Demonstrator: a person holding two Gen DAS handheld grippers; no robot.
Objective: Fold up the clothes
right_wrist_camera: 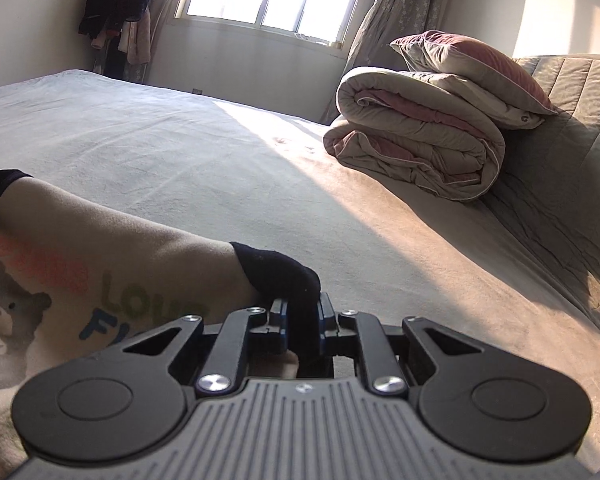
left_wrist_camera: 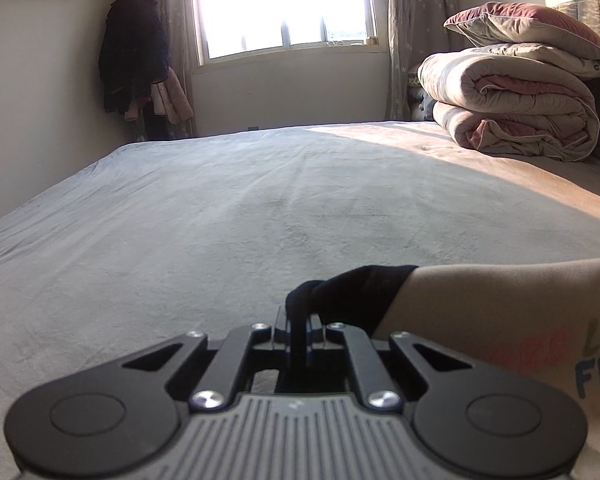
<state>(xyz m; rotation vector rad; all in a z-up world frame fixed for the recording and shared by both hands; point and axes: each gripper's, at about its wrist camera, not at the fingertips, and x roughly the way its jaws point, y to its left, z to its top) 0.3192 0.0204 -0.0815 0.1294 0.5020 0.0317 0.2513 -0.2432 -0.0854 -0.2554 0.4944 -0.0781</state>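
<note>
Beige cloth with black cuffs is what both grippers carry: a printed shirt [right_wrist_camera: 112, 256] stretched between them above the bed [left_wrist_camera: 220, 208]. The left gripper [left_wrist_camera: 299, 330] is clamped tight on one black cuff [left_wrist_camera: 352, 292], and from it the shirt runs off to the right. The right gripper [right_wrist_camera: 302, 320] is likewise pinched shut on the other black cuff [right_wrist_camera: 276, 276], and from it the shirt runs away to the left, with the bear and coloured lettering showing. So the shirt's long axis lies from one gripper to the other, sleeve end to sleeve end, with its body hanging below and between them. Neither hand is nearer; each already has its own end.

Taking the shirt as the landmark, the grey blanket on the bed lies bare beyond and beneath it, and the rolled quilt [right_wrist_camera: 416, 136] with a pillow [right_wrist_camera: 472, 64] on top sits well apart, beyond its right end. The window [left_wrist_camera: 284, 4] is straight past it.

The next move is probably to lay the shirt flat, and that depends on keeping both ends level so the body lands unwrinkled.
</note>
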